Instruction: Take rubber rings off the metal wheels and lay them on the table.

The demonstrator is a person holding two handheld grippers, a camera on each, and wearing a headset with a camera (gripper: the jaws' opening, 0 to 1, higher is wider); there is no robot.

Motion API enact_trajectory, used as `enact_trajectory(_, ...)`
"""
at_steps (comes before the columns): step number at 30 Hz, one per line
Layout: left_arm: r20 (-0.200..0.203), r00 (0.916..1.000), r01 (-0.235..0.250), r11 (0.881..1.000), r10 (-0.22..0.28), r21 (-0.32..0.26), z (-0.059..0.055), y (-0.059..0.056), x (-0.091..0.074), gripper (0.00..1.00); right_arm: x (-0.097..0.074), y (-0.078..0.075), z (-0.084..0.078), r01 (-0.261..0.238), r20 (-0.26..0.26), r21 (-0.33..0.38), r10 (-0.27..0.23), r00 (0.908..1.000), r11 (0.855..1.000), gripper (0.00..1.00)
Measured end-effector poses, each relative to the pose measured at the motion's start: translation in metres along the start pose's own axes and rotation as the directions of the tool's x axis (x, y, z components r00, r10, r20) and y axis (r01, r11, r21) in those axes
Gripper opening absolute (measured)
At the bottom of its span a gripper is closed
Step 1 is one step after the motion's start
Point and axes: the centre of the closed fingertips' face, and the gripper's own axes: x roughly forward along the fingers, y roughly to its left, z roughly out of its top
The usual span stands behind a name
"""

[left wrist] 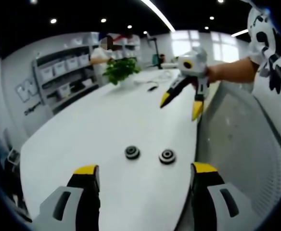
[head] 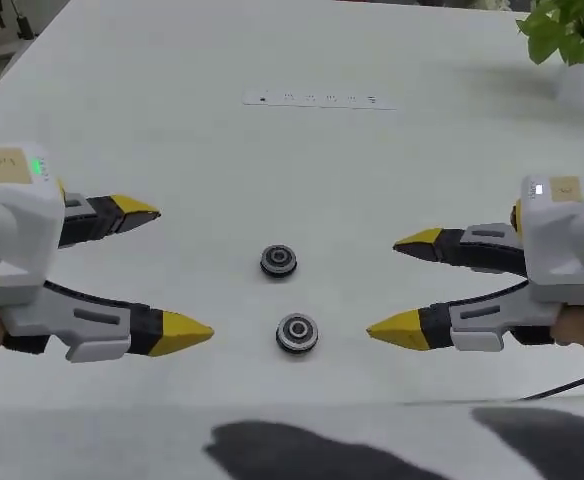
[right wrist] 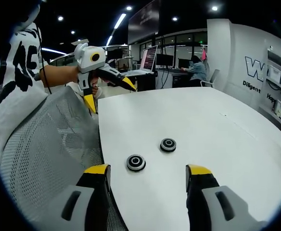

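— Counting wheels in the head view?
— Two: far wheel [head: 278,261], near wheel [head: 297,333], close to the front edge of the table [head: 172,80], between left gripper [head: 183,271] and right gripper [head: 382,288], both spread, empty.
— Gripper views?
— Left's: open tabletop beyond them. Right's: edge just alongside.

In the head view, I see the body of the left hand-held gripper [head: 184,271] cut off by the left edge and that of the right hand-held gripper [head: 383,287] by the right edge. The plant [head: 567,30] is cropped at the top corner. Markings on the tabletop strip [head: 317,98] are too small to read. On the far wheel [head: 278,260] and near wheel [head: 297,332], 2 in all, I cannot separate rubber from metal.
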Motion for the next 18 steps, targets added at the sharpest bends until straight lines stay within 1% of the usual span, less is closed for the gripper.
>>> enact_trajectory(7,0.002,0.9999,0.011,1.0,-0.011,0.0,0.002,0.001,0.006,0.78,0.003,-0.002,-0.001,-0.013,-0.006,-0.006,0.013,0.9999,1.0,0.59)
enact_trajectory(18,-0.014,0.999,0.043,0.999,-0.043,0.023,0.004,-0.003,0.02,0.77,0.013,-0.006,-0.007,-0.037,-0.027,-0.013,0.036,0.999,0.999,0.57)
